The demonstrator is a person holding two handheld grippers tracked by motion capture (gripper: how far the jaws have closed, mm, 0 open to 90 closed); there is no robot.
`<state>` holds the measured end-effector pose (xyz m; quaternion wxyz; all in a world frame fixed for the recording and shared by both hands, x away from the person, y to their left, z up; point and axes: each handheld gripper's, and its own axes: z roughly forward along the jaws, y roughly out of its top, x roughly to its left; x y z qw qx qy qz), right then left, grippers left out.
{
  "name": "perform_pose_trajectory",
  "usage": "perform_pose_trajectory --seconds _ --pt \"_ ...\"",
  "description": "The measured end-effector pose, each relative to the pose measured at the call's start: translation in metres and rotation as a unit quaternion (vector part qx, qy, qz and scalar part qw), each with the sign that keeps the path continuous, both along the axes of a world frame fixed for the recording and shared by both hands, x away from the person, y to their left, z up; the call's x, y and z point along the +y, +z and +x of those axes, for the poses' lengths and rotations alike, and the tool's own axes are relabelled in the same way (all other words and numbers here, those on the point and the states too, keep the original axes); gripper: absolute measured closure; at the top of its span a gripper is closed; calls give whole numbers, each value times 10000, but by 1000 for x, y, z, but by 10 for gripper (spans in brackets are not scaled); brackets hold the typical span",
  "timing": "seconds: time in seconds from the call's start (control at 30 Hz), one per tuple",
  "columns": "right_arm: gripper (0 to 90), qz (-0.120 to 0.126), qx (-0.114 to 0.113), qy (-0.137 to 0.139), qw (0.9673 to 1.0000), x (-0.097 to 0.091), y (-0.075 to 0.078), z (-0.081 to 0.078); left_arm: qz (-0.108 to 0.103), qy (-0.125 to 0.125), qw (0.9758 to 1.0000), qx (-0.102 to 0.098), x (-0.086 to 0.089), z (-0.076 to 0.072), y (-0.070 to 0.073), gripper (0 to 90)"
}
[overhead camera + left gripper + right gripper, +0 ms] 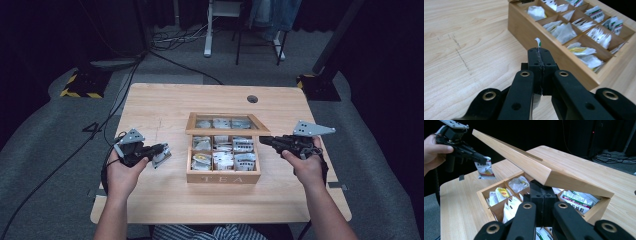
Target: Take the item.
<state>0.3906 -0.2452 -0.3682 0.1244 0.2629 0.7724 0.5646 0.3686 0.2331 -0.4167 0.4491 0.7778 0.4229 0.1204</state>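
The right gripper (pixel 264 140), jaws pressed together, props the wooden tea box's hinged lid (pixel 534 165) open so the left gripper (pixel 161 150) can carry off the white paper tea sachet (pixel 485 169) pinched in its jaws.

A recording studio or lab: black curtains (pixel 40 30) close off the space, grey carpet (pixel 45 150) covers the floor, cables (pixel 175 37) trail across it, hazard-striped stand bases (pixel 80 85) flank a lone wooden surface (pixel 165 107).
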Motion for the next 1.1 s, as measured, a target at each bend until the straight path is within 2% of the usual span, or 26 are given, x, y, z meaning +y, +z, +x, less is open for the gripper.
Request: perform_pose_trajectory --seconds 0.13,0.4,0.57,0.67,0.83,0.93,1.0,1.03,1.1 --pt "900 -6 -4 -1 10000 0 0 0 -21 47 10000 78 3 4 -9 890" --pt "900 -7 -7 3 10000 0 0 0 105 92 9997 192 4 11 -22 889" --pt "900 -26 14 5 10000 1 -1 0 23 123 9996 249 4 18 -35 882" --pt "900 -50 9 14 10000 2 -2 0 -113 192 9994 259 6 20 -39 882" --pt "900 -54 26 11 10000 2 -2 0 -70 292 9992 265 11 22 -44 874" --pt "900 -57 27 11 10000 2 -2 0 69 357 9991 202 11 22 -45 819" --pt "900 -57 25 11 10000 2 -2 0 83 388 9991 133 10 21 -44 778" --pt "900 -57 28 13 10000 2 -2 0 103 457 9989 3 10 22 -44 704" --pt "900 -56 27 14 10000 2 -2 0 192 524 9984 -48 9 21 -42 573"
